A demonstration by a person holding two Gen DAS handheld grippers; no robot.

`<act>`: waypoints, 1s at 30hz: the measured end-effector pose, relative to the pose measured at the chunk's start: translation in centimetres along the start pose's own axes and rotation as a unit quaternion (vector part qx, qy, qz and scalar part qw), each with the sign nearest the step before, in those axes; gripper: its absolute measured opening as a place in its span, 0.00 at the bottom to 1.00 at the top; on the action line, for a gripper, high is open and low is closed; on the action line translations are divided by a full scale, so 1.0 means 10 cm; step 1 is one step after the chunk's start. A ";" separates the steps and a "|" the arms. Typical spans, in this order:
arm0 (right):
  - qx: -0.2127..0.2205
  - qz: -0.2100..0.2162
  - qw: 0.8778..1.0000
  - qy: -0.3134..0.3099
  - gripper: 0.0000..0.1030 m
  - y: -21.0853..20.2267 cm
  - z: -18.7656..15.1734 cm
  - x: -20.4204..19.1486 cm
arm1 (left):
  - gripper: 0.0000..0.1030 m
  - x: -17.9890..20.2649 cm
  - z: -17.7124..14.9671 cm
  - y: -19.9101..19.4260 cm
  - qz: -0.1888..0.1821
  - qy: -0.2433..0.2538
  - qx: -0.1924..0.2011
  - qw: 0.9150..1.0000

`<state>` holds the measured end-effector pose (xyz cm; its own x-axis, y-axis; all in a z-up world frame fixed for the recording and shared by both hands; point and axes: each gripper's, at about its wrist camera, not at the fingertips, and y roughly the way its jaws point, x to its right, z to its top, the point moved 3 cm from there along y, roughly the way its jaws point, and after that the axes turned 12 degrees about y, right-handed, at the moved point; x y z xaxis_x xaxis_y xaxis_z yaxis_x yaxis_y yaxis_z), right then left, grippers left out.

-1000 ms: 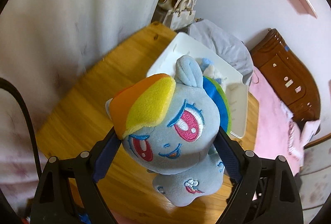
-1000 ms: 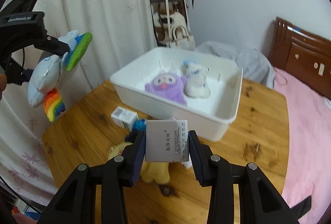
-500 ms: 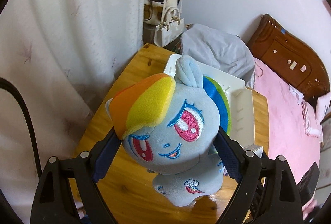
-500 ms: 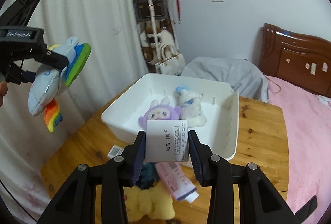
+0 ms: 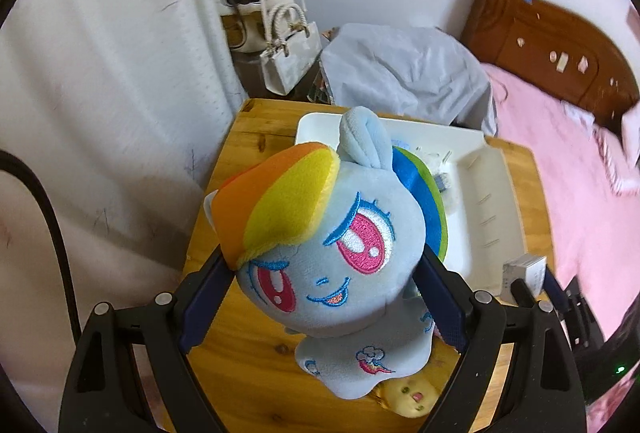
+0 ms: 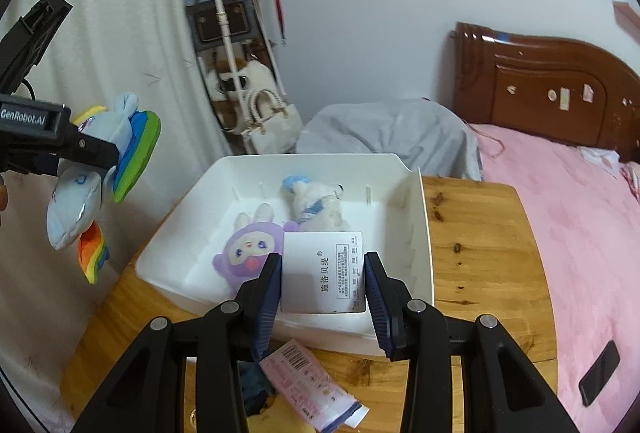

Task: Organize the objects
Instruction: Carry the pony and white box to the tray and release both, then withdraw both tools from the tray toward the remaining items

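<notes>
My left gripper (image 5: 320, 289) is shut on a blue pony plush with a rainbow mane (image 5: 332, 245) and holds it high above the wooden table (image 5: 248, 361). It also shows in the right wrist view (image 6: 96, 169), left of the white bin (image 6: 420, 233). My right gripper (image 6: 324, 281) is shut on a small white box with printed text (image 6: 320, 273), held over the bin's near rim. A purple plush (image 6: 248, 249) and a white plush (image 6: 316, 205) lie in the bin.
A pink tube (image 6: 312, 385) and a dark blue item (image 6: 252, 385) lie on the table before the bin. A yellow plush (image 5: 408, 393) lies under the pony. A bed (image 6: 580, 233) stands right, a coat rack with bags (image 6: 232, 45) behind, and a curtain (image 6: 100, 33) left.
Both grippers have risen and moved forward toward the bin. The right gripper's box now hangs over the bin's near rim. The pony is higher over the table.
</notes>
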<state>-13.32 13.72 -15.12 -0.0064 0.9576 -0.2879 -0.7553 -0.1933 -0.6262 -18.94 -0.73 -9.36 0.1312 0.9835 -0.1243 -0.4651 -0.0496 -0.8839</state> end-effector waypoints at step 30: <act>0.010 -0.034 0.999 0.020 0.52 0.25 -0.04 0.02 | 0.88 0.10 0.23 0.32 -0.010 0.066 0.009 0.998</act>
<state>-14.93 13.31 -17.04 0.0712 0.9589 -0.2747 -0.7655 -0.1240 -0.6314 -22.32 0.48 -11.31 0.2542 0.9526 -0.1671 -0.4777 -0.0266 -0.8781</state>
